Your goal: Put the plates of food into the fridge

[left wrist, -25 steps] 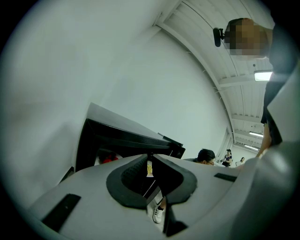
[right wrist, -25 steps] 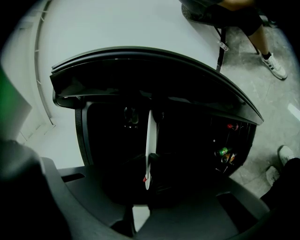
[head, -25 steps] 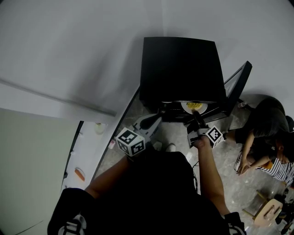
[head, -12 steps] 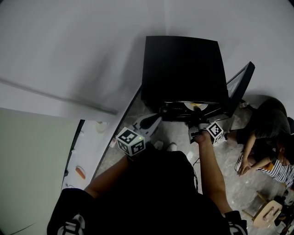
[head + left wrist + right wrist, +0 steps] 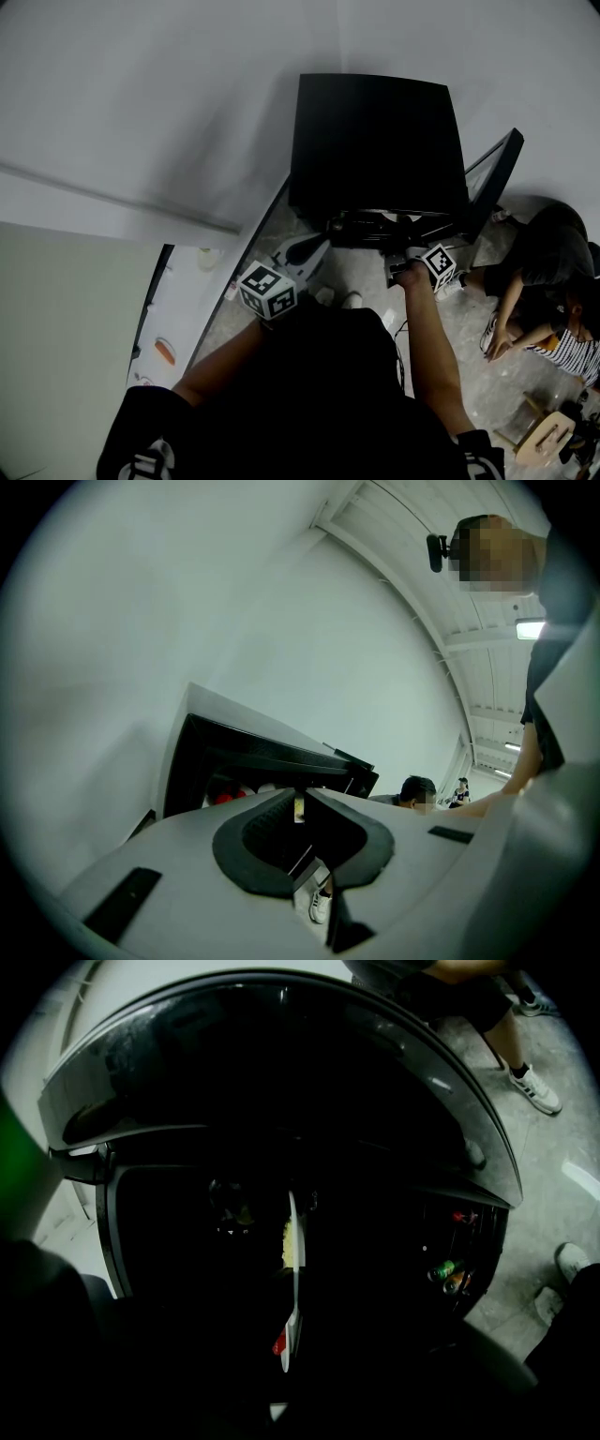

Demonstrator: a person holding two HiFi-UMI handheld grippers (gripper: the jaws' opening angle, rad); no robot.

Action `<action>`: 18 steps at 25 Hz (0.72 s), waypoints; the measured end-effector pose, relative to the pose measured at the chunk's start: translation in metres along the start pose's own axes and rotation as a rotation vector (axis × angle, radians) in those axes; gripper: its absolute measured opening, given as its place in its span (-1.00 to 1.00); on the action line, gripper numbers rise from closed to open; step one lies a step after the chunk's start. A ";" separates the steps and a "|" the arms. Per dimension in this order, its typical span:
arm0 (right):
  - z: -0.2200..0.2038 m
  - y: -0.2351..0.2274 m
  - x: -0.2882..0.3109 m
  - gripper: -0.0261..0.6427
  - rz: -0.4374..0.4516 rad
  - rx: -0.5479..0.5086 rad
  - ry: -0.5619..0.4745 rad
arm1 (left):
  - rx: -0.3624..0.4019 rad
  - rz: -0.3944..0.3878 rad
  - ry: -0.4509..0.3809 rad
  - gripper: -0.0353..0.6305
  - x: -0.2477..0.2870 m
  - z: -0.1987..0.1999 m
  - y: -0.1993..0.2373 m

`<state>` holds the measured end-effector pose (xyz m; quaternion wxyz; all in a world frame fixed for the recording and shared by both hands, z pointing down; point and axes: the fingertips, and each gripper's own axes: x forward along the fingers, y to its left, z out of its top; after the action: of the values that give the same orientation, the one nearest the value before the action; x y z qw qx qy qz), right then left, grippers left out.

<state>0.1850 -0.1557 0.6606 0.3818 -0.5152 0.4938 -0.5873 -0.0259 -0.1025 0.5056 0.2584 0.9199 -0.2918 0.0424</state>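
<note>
plate of food (image 5: 293,1232) edge-on inside the dark open fridge (image 5: 375,141), yellow food on it, right gripper (image 5: 406,251) clamped on the plate's near rim, left gripper (image 5: 301,806) jaws together, empty, just outside the fridge, drinks (image 5: 446,1273) in door shelf

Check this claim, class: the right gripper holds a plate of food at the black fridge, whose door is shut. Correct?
No: the door stands open, as the head view shows. The right gripper does hold the plate at the fridge.
</note>
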 end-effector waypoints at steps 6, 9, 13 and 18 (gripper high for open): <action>0.004 -0.003 0.008 -0.82 -0.009 0.001 -0.010 | 0.002 0.006 -0.005 -0.81 0.003 0.001 0.000; 0.003 -0.003 0.009 -0.82 -0.018 0.015 -0.025 | 0.002 0.010 -0.007 -0.81 0.001 0.001 0.000; 0.002 -0.003 0.012 -0.82 -0.025 0.030 -0.047 | 0.000 0.015 -0.011 -0.81 0.001 0.001 0.001; 0.000 -0.004 0.018 -0.82 -0.032 0.034 -0.068 | -0.004 0.019 -0.013 -0.81 0.000 0.000 0.003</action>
<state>0.1820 -0.1715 0.6689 0.3978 -0.5361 0.4622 -0.5837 -0.0278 -0.1042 0.5068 0.2582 0.9168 -0.3021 0.0382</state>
